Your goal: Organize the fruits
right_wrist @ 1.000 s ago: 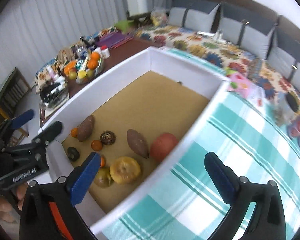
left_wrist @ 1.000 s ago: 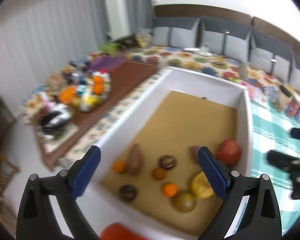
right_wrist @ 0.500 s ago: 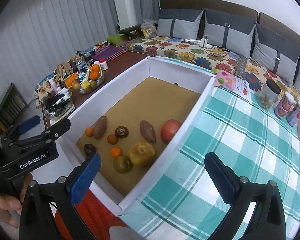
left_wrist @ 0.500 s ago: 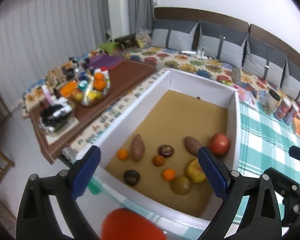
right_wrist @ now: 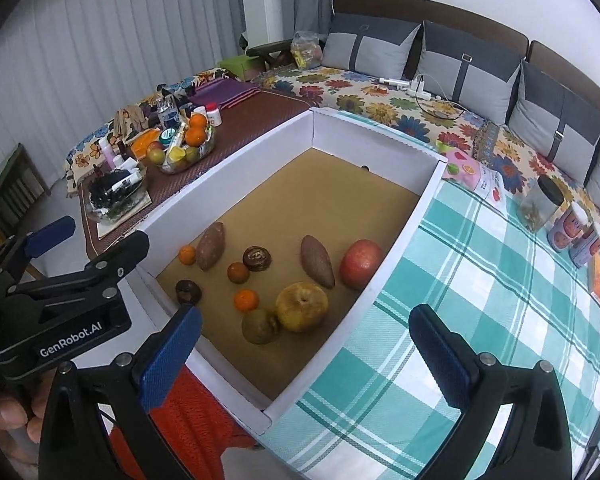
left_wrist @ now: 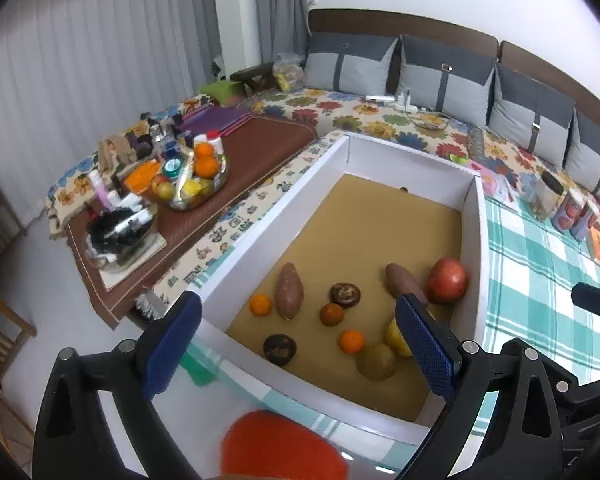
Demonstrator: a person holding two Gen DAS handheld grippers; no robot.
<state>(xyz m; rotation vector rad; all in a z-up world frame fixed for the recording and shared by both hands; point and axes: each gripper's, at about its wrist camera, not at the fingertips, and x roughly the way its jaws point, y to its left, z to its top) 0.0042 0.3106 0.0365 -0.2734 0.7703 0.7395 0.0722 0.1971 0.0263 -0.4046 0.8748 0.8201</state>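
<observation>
Both grippers hang above the near end of the white box (right_wrist: 400, 216), and both are empty. The left gripper (left_wrist: 300, 344) has its fingers (left_wrist: 426, 350) spread wide, with nothing between them. The right gripper (right_wrist: 304, 356) is spread just as wide and also holds nothing.

All the fruits lie loose on the brown floor of the box, in its near half. In the right wrist view, the red apple (right_wrist: 360, 264) is at about 3 o'clock of the group, close to the right wall. One sweet potato (right_wrist: 317, 261) lies just beside it, and the other sweet potato (right_wrist: 211, 246) is at about 10 o'clock. The yellow pear (right_wrist: 301, 307) and the brownish round fruit (right_wrist: 260, 326) touch each other at 6 o'clock. Three small oranges (right_wrist: 246, 300) and two dark round fruits (right_wrist: 257, 258) are scattered between them. The far half of the box is bare.

I cannot see any sorting by kind: like fruits are apart and mixed with others. If the goal is only to collect the fruits in the box, they already lie so. If the goal is to group them, most of the work is, I judge, still open. The pictures do not settle which.
</observation>
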